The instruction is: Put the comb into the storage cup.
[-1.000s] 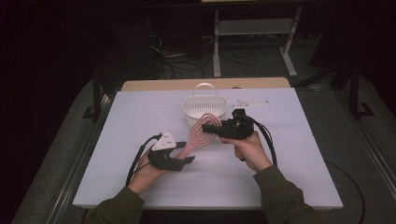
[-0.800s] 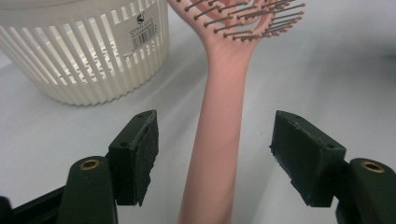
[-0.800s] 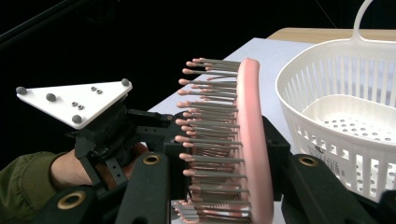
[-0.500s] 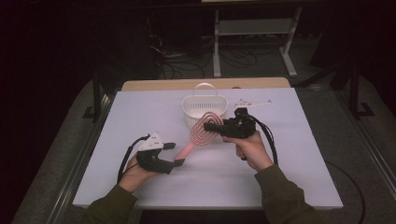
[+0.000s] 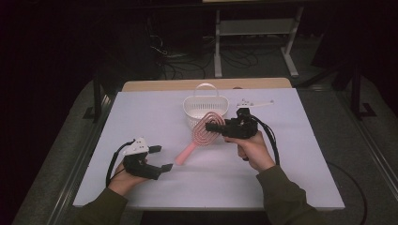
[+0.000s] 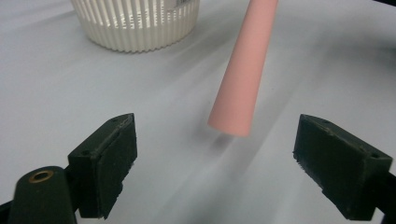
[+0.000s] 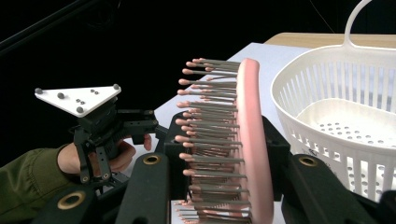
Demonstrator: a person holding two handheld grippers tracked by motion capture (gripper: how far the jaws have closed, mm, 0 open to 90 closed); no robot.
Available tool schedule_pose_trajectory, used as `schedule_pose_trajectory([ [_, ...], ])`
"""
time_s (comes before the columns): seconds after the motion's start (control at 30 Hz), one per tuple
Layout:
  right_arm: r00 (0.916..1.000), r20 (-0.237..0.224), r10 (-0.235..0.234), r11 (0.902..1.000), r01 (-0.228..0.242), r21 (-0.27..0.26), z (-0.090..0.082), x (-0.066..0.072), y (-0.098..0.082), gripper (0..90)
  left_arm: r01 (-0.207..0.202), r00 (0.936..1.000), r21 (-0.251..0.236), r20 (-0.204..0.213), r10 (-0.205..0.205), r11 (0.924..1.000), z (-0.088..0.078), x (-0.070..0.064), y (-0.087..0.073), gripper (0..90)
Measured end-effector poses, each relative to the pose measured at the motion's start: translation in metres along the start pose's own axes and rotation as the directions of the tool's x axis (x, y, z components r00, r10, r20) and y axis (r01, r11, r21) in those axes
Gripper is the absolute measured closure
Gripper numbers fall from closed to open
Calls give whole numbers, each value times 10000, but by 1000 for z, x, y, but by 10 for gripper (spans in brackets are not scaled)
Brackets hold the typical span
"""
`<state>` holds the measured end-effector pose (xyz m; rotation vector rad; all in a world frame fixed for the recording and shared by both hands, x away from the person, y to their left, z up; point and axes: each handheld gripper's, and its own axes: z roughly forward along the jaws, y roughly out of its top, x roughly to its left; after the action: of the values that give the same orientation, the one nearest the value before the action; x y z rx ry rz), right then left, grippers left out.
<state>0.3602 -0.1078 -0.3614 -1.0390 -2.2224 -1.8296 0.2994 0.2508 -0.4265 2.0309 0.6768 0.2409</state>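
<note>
The pink hairbrush (image 5: 201,136) sits at the centre of the high view, its head pinched between the right gripper (image 5: 217,128) pads, bristles (image 7: 205,135) pointing left in the right gripper view. Its smooth tapered handle (image 6: 243,74) ends just ahead of the left gripper (image 5: 160,158), whose jaws have just been opening and stand spread, nothing between them. The white basket (image 5: 205,108) stands just behind.

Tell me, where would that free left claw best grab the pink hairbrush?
Probably the bare handle of the pink hairbrush: a smooth taper slanting down toward the left gripper, whose jaws have just been opening. Come from the handle's free end; the right gripper clamps the bristled head.
</note>
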Motion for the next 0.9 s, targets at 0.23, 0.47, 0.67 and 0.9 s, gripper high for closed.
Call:
schedule_pose_trajectory([
  [0.23,10000,37,1,10000,0,-60,-1,0,1,634,20,10000,328,-93,-17,9995,-5,1,-10,0],
  [0.47,10000,23,56,9999,-55,-147,-3,-1,2,635,263,9994,470,-252,-251,9985,-7,5,-15,0],
  [0.67,10000,56,67,9996,-65,-273,-6,-2,5,634,361,9991,492,-236,-350,9981,-7,6,-15,0],
  [0.9,9999,144,-45,9992,50,-403,-11,0,13,634,408,9984,405,-410,-392,9983,-8,5,-14,1],
])
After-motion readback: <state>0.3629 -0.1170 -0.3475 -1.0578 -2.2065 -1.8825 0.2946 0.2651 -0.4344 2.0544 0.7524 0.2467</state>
